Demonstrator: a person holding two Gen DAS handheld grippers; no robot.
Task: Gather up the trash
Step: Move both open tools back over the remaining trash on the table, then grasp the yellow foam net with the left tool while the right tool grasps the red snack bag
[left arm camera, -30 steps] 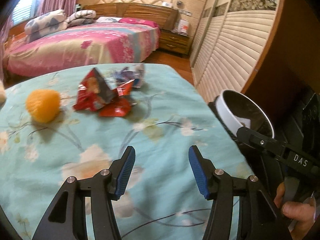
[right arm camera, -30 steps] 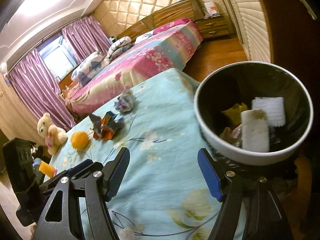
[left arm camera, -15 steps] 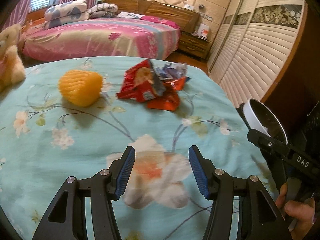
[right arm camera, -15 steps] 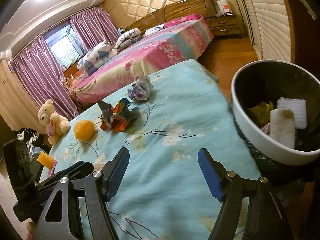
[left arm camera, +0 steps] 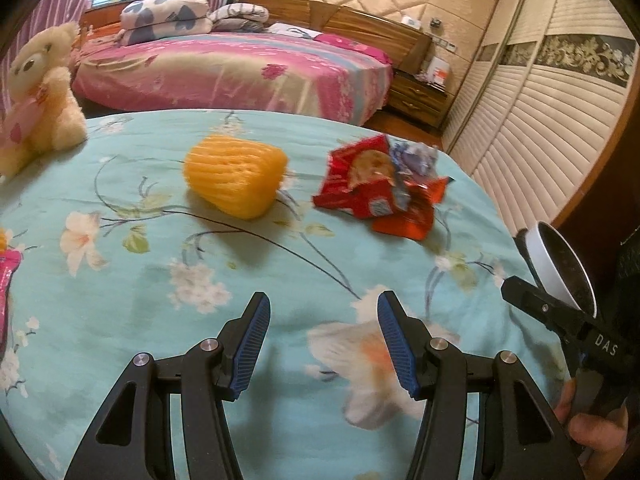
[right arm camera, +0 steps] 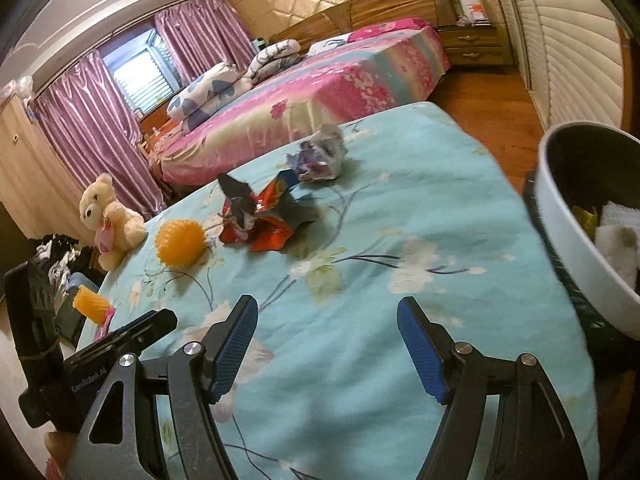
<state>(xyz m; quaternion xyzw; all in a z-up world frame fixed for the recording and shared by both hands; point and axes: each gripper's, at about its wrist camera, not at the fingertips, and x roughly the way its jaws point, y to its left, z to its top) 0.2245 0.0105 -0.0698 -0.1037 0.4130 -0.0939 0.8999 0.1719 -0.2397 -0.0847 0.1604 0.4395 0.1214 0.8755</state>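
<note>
White and yellow scraps are seen inside the bin (right arm camera: 560,216) beside the bench (right arm camera: 400,320). Both the left gripper (left arm camera: 320,340) and the right gripper (right arm camera: 326,344) are held wide open and empty.

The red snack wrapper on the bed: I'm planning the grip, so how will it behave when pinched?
The red snack wrapper looks like thin crumpled foil, so it will probably collapse and flex between the pads rather than resist. It seems empty and torn open, likely very light. Its glossy surface may slip, and it could drag the silver-purple wrapper touching it.
</note>
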